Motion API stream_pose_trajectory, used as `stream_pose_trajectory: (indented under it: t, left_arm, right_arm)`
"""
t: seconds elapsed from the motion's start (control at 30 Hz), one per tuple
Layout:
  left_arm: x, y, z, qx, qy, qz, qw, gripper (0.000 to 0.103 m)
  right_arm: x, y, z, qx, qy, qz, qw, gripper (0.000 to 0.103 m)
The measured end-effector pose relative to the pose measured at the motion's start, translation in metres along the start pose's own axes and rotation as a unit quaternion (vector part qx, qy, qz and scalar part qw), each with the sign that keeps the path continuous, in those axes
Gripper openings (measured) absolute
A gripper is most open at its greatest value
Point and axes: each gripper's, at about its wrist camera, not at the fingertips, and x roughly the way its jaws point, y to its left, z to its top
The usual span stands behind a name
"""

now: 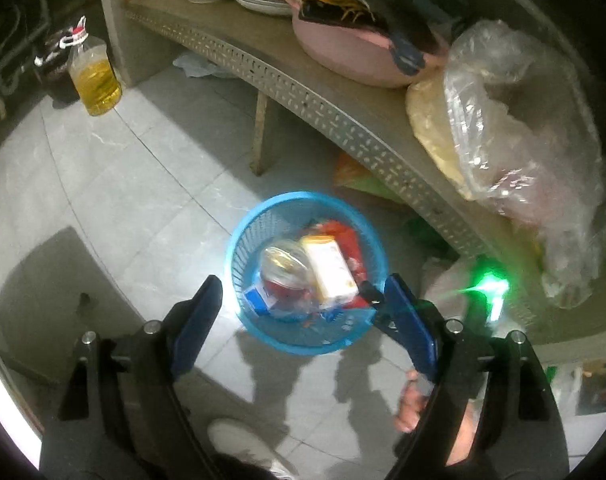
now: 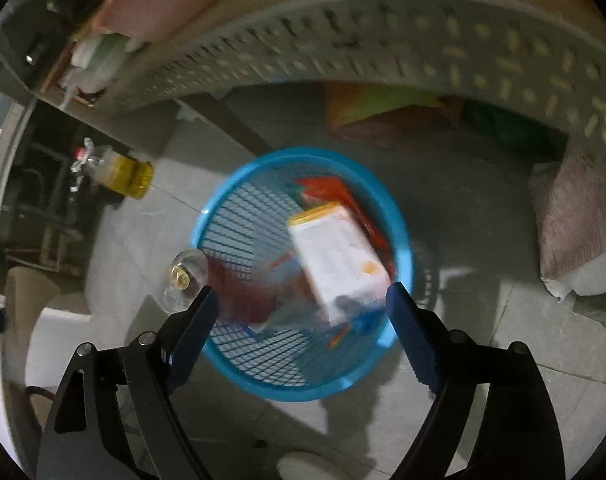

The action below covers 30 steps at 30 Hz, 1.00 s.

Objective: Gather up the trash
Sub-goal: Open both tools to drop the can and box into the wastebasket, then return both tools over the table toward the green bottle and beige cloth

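Both grippers hang over the blue basket (image 1: 307,272), which stands on the floor tiles just out from the front edge of the counter (image 1: 343,120). The left gripper (image 1: 299,300) has its jaws wide apart with nothing between them, and the right gripper (image 2: 299,308) likewise shows spread jaws, clamped on nothing. In the basket lie a white-and-orange carton (image 2: 335,256), red wrappers (image 1: 347,240) and a crumpled clear plastic piece (image 1: 281,264). A clear round lid-like thing (image 2: 183,276) sits at the basket's left rim in the blurred right wrist view; whether it rests on the floor or is dropping I cannot tell. The drop-off step looks just about done. The next move likely calls for lifting both grippers clear and seeking further litter.
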Motion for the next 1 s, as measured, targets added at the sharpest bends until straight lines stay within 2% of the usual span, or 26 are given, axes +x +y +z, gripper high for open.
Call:
stream_pose_trajectory:
  t: [0.17, 0.33, 0.47, 0.63, 0.8, 0.9, 1.0]
  left_arm:
    - [-0.030, -0.002, -0.012, 0.027, -0.027, -0.005, 0.9993, 0.079]
    - [-0.070, 0.003, -0.033, 0.034, -0.056, -0.007, 0.9978, 0.079]
    - [-0.110, 0.019, -0.061, 0.026, -0.076, -0.014, 0.9966, 0.079]
    - [-0.173, 0.050, -0.113, 0.001, -0.125, -0.019, 0.9919, 0.083]
    - [-0.235, 0.097, -0.182, -0.055, -0.185, 0.010, 0.9812, 0.084]
    - [-0.266, 0.128, -0.229, -0.092, -0.221, 0.032, 0.9704, 0.084]
    - [-0.286, 0.158, -0.278, -0.118, -0.245, 0.100, 0.9572, 0.085]
  right_arm:
    - [-0.010, -0.010, -0.019, -0.001, -0.015, -0.001, 1.000, 0.083]
    - [-0.052, -0.015, -0.039, -0.015, -0.044, -0.002, 0.999, 0.083]
    - [-0.092, -0.012, -0.059, -0.043, -0.062, 0.001, 0.997, 0.083]
    - [-0.151, 0.011, -0.092, -0.106, -0.085, 0.012, 0.991, 0.083]
    - [-0.200, 0.039, -0.109, -0.152, -0.106, 0.046, 0.982, 0.083]
    - [-0.228, 0.063, -0.115, -0.187, -0.118, 0.076, 0.972, 0.083]
    - [-0.253, 0.089, -0.125, -0.223, -0.126, 0.117, 0.960, 0.083]
